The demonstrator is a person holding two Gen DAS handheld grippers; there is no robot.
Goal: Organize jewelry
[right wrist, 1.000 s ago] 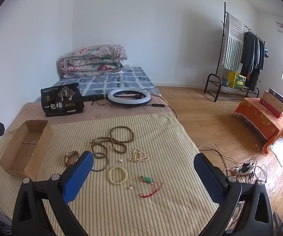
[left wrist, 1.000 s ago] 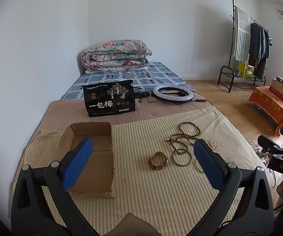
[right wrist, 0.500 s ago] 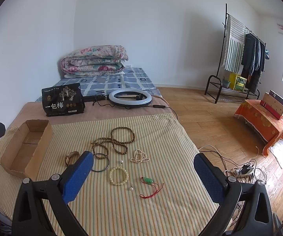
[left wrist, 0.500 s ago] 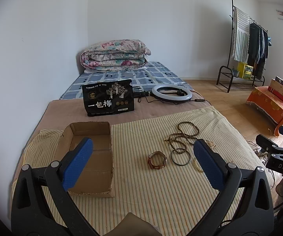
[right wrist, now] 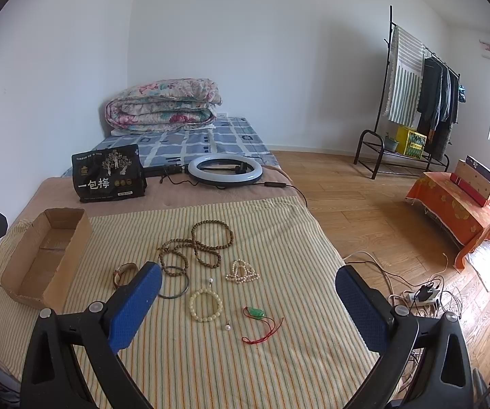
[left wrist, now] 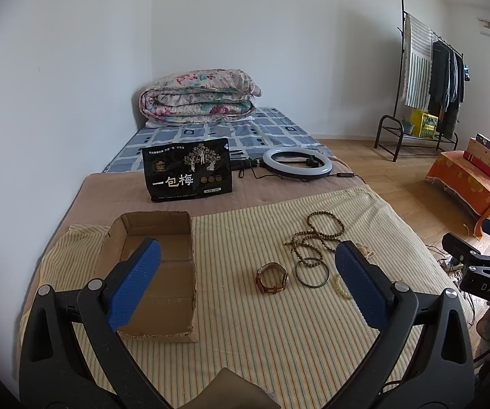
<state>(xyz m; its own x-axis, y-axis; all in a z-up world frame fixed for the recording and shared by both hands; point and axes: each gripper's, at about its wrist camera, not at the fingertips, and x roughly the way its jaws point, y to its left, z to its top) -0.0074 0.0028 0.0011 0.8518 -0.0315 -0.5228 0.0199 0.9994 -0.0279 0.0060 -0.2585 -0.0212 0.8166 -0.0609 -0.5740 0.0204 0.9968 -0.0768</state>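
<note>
Jewelry lies on a striped cloth: a brown watch (left wrist: 272, 277) (right wrist: 124, 271), a dark bangle (left wrist: 312, 271) (right wrist: 174, 288), a long brown bead necklace (left wrist: 323, 230) (right wrist: 204, 243), a cream bead bracelet (right wrist: 205, 305), a small pearl string (right wrist: 242, 272), a green pendant on red cord (right wrist: 257, 313) and loose pearls. An empty cardboard box (left wrist: 156, 272) (right wrist: 45, 255) sits at the left. My left gripper (left wrist: 245, 286) is open above the cloth, near the box and watch. My right gripper (right wrist: 248, 306) is open above the bracelet and pendant. Both hold nothing.
A black snack bag (left wrist: 188, 173) and a ring light (left wrist: 297, 163) with cable lie behind the cloth. A folded quilt (left wrist: 199, 97) is on the bed. On the floor at right are a clothes rack (right wrist: 412, 102), an orange-draped stand (right wrist: 456, 211) and a power strip (right wrist: 424, 294).
Both views shift very slightly; the grippers stay open and hover. No jewelry has moved.
</note>
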